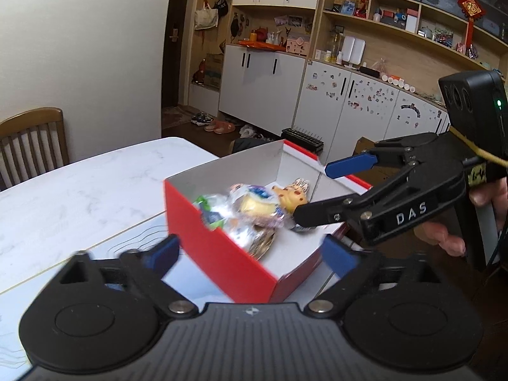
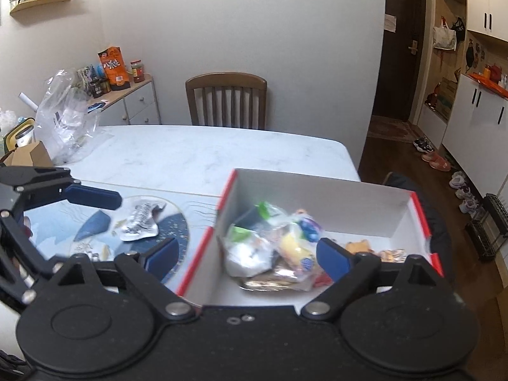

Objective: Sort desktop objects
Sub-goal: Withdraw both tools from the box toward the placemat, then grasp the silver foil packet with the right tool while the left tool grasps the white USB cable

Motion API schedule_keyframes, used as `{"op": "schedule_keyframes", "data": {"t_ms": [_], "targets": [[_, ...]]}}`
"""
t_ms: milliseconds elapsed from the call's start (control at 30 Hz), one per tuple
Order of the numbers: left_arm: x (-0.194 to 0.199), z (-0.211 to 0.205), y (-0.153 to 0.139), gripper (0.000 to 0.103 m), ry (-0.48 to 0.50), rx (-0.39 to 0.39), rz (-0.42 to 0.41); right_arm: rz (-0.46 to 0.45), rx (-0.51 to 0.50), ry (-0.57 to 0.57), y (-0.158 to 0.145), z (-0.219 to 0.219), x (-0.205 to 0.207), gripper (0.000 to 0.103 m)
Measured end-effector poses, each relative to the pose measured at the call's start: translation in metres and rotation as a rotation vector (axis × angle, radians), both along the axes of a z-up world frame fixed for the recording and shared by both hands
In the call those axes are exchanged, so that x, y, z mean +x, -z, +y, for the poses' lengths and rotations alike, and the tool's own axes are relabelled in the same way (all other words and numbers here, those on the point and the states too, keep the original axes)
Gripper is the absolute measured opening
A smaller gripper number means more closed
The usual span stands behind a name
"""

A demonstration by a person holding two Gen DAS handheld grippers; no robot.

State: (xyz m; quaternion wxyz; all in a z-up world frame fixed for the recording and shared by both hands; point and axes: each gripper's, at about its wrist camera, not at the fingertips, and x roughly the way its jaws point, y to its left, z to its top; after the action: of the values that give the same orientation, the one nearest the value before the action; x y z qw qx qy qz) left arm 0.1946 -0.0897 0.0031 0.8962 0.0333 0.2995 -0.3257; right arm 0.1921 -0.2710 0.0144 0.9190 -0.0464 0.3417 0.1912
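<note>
Silver foil packet (image 2: 139,223), seen left of centre on the patterned mat (image 2: 177,222) beside the red box (image 2: 203,247), is judged light, crinkly and slippery (best pinched at its flat edge), while both the left gripper (image 1: 250,250) and the right gripper (image 2: 247,254) are held wide open, empty.

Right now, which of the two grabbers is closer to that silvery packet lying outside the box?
The left. The left gripper hangs open close beside the silver packet on the mat, while the right gripper sits open over the red box, clearly farther away.
</note>
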Motion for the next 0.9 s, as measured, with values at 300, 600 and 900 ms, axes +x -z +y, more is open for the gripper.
{"op": "schedule_keyframes", "data": {"t_ms": [300, 600, 900], "targets": [[-0.010, 0.052, 0.011, 0.103, -0.030, 0.004, 0.005, -0.015, -0.006, -0.018, -0.004, 0.049, -0.005, 0.100], [-0.018, 0.098, 0.029, 0.103, -0.038, 0.057, 0.005, 0.001, -0.029, -0.045, 0.003, 0.105, 0.007, 0.102], [-0.019, 0.124, 0.057, 0.103, -0.019, 0.093, 0.039, 0.043, -0.072, -0.084, 0.024, 0.158, 0.022, 0.102]]}}
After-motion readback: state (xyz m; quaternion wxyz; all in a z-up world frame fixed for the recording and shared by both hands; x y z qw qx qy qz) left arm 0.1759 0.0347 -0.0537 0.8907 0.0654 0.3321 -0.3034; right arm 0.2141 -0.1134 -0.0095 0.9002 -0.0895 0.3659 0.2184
